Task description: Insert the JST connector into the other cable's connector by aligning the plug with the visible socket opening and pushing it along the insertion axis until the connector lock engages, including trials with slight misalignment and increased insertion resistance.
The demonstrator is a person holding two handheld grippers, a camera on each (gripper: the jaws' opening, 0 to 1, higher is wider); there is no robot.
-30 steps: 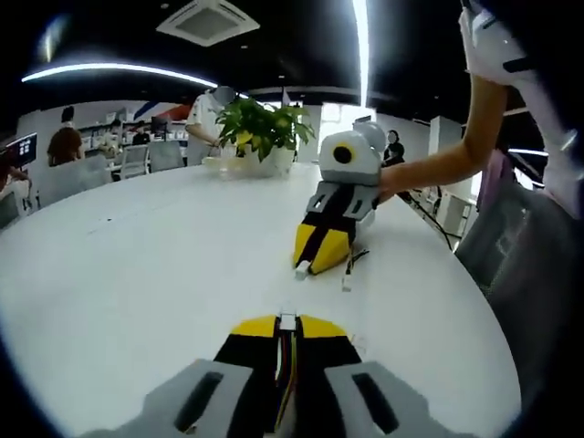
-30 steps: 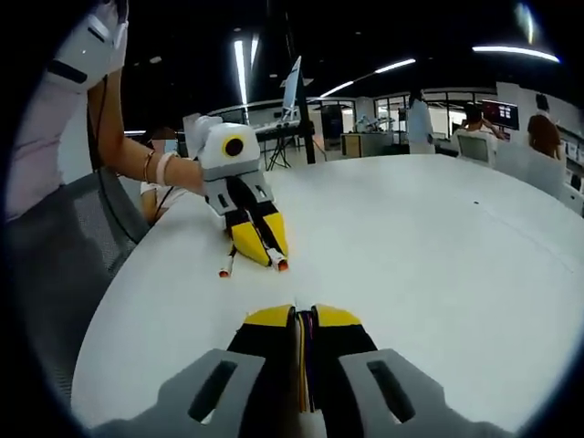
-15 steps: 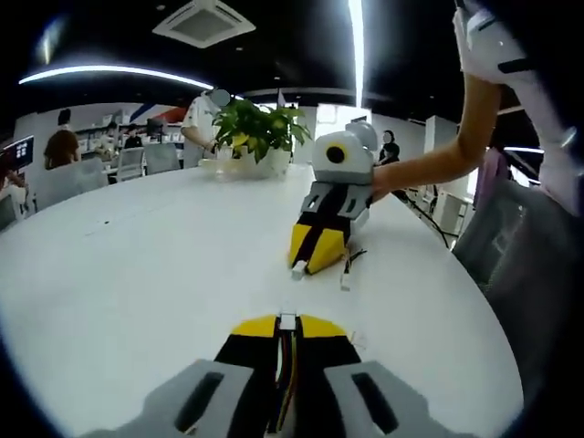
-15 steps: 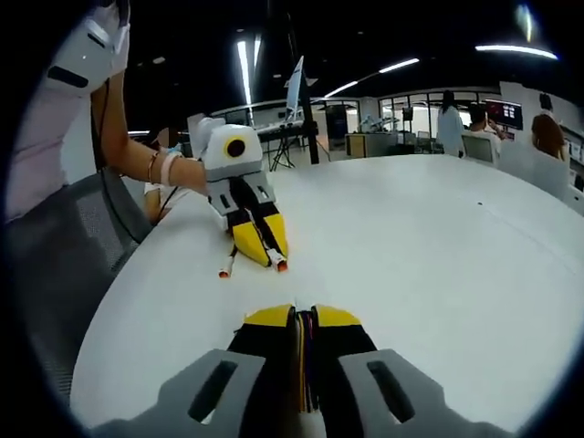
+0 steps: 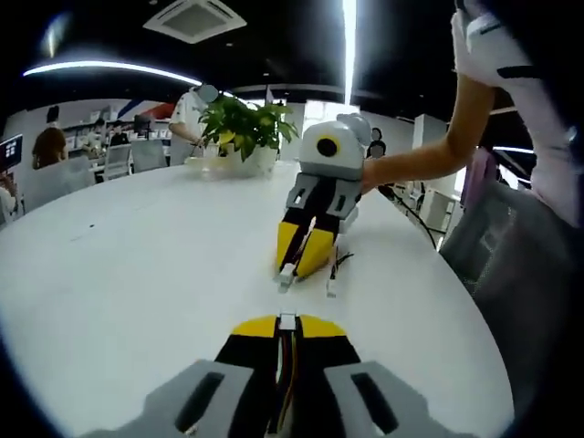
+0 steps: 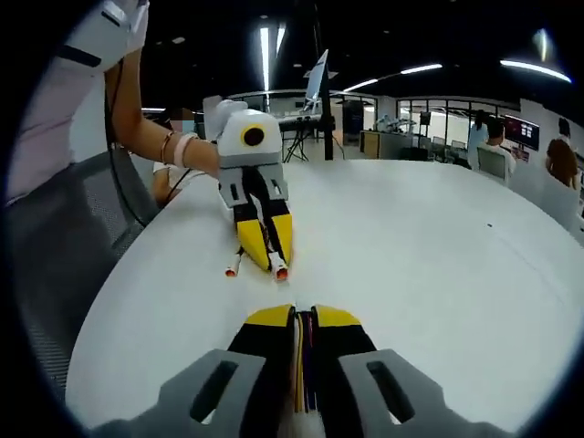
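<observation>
In the left gripper view, the left gripper (image 5: 287, 321) is seen with its yellow-tipped black jaws clenched on a thin bundle of coloured wires ending in a small white rectangular plastic JST connector (image 5: 287, 320), which protrudes just past the jaw tips. Ahead of those jaws, over the smooth, glossy white counter (image 5: 137, 265), the right gripper (image 5: 294, 266) is seen with jaws pressed together on a second cable, its small white connector (image 5: 286, 274) at the tips; a loose white-ended lead (image 5: 330, 285) lies just beside it. A leafy green potted plant (image 5: 239, 132) stands farther back.

In the right gripper view, coloured wires (image 6: 302, 365) are gripped between the closed jaws of the right gripper (image 6: 303, 315). Beyond them, the left gripper (image 6: 272, 265) is seen holding a red-tipped white connector (image 6: 279, 271) near the counter, apart from the other plug.
</observation>
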